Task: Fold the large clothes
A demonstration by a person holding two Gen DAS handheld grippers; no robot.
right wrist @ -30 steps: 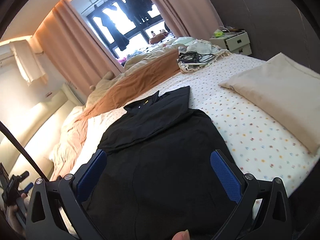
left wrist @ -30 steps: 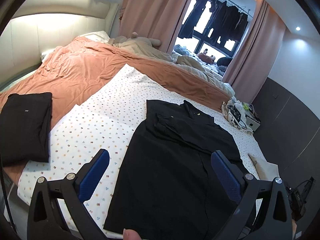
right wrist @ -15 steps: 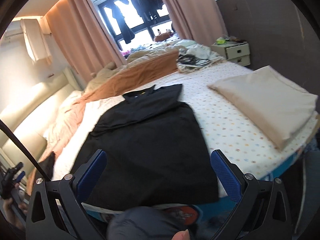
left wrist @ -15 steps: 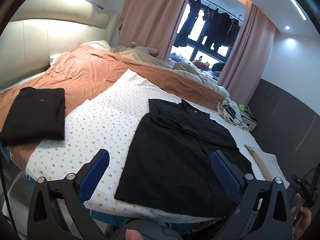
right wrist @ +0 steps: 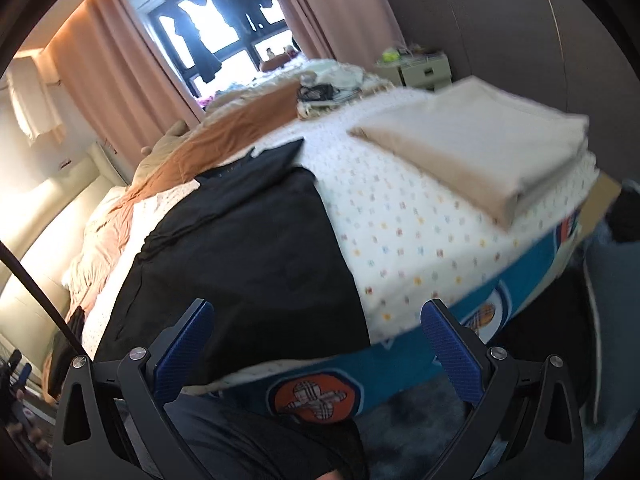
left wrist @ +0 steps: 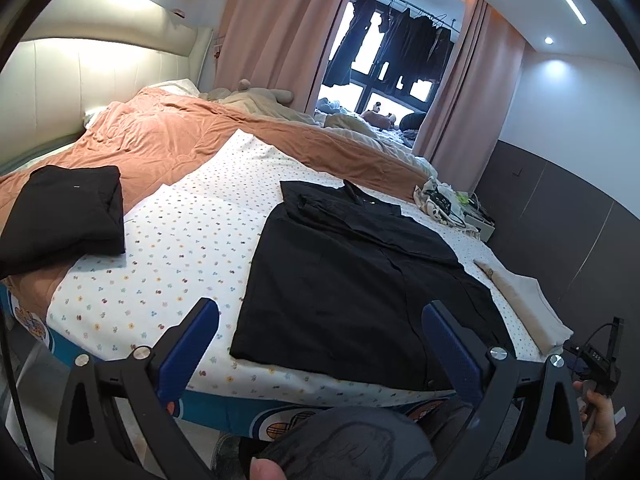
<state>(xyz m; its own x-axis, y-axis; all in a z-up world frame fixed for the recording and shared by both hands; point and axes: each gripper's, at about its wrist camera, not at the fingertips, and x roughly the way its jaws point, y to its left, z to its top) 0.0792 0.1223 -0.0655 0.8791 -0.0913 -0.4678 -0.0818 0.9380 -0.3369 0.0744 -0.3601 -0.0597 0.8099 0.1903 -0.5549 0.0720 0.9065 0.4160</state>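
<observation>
Partly folded, the black shirt [left wrist: 352,280] is lying on the dotted sheet [left wrist: 192,240], sleeves tucked, lengthwise folds remaining. Both the left gripper [left wrist: 320,344] and right gripper [right wrist: 316,340] are hovering wide open, gripping nothing.

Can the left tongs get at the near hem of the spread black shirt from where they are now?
Probably yes: the left tongs are open, the black shirt hem lies just ahead, nothing between.

1. Spread flat on the bed [left wrist: 192,240], near its front edge: shirt [left wrist: 352,280], collar at the far end.
2. Left of the shirt, well apart, on the blanket [left wrist: 192,140]: folded garment [left wrist: 64,216].
3. Right of the shirt, near the bed's right edge: folded sheet [right wrist: 480,148].
4. Behind all, across the far side: blanket, then window [left wrist: 384,60] with hanging clothes [left wrist: 400,40].
5. Far right, beside the bed: nightstand [right wrist: 424,70].
</observation>
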